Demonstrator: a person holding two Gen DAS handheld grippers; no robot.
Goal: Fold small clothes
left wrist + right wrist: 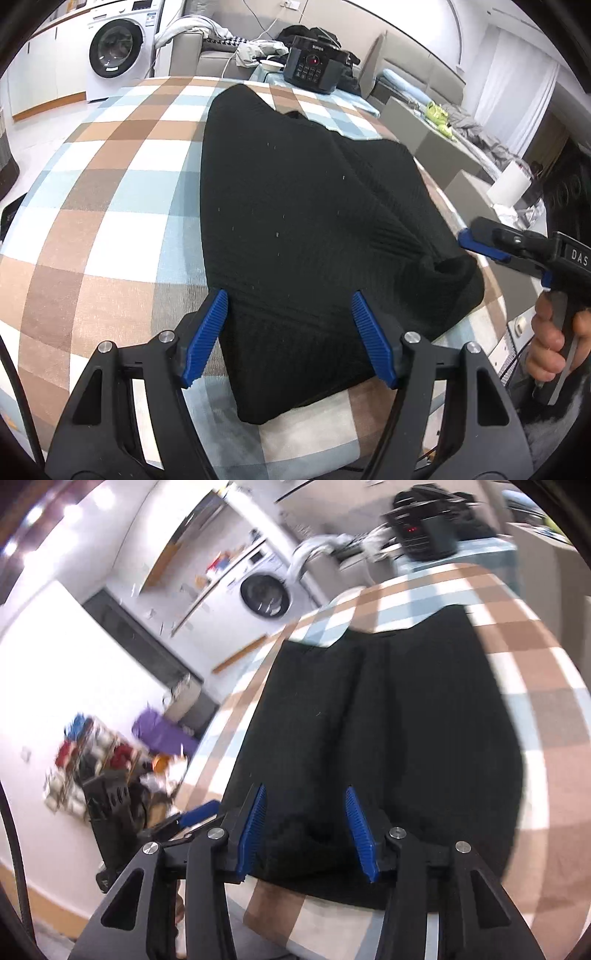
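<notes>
The black garment [303,206] lies partly folded on the checked tablecloth [110,184]. The left gripper [290,314] hovers over its near edge, jaws apart and empty — the right gripper [304,808], blurred, seems likewise open, holding nothing.

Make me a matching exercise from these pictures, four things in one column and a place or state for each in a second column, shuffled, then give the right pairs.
Things
1. black knitted garment
2. black electric pressure cooker
3. white front-loading washing machine
4. left gripper

Places or states
A. on the floor beyond the table
B. at the table's far end, red display lit
C. blue ribbed fingers open over the near hem
D. lying on the checked tablecloth

Pairs: 1-D, 2-B, 3-A, 4-C
</notes>
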